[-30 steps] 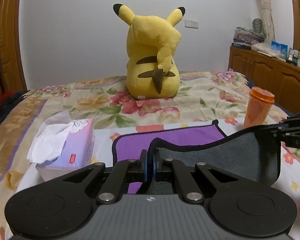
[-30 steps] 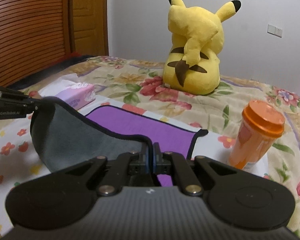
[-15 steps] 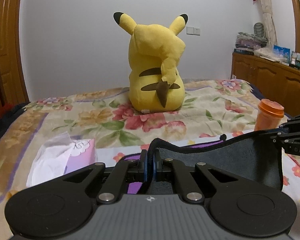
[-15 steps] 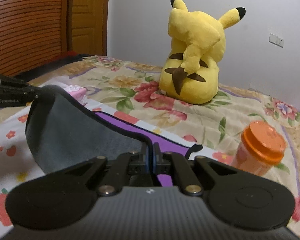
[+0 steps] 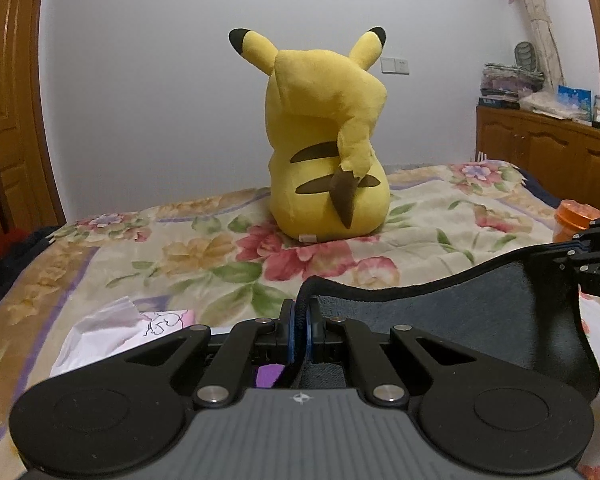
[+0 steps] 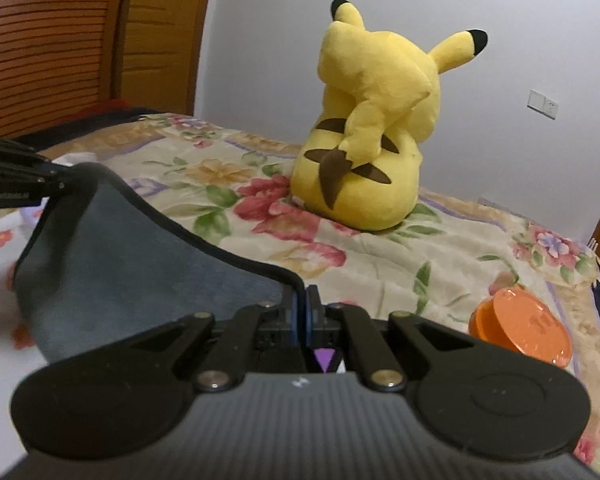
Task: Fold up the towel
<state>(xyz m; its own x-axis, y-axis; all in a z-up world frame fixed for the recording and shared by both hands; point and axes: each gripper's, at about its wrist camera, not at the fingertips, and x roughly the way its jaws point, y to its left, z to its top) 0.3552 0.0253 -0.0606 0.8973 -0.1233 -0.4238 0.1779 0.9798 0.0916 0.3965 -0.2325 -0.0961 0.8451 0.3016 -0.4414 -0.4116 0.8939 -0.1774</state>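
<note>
The towel (image 5: pixel 452 320) is grey on one face and purple on the other, with a black hem. It hangs stretched between both grippers above the floral bed. My left gripper (image 5: pixel 300 316) is shut on one hemmed corner. My right gripper (image 6: pixel 302 308) is shut on the opposite corner, and it also shows at the right edge of the left wrist view as the right gripper (image 5: pixel 568 256). In the right wrist view the towel (image 6: pixel 132 264) sags to the left toward the left gripper (image 6: pixel 60 180). A sliver of the purple side (image 6: pixel 324 358) shows under the right jaws.
A big yellow plush toy (image 5: pixel 324 152) sits on the bed (image 5: pixel 204 256) beyond the towel. A tissue box (image 5: pixel 112 332) lies low on the left. An orange lidded cup (image 6: pixel 524 332) stands to the right. A wooden cabinet (image 5: pixel 548 152) with clutter lines the right wall.
Both grippers carried the towel's held edge forward toward the plush toy. The purple face that lay open on the bed is now almost wholly covered by the grey side.
</note>
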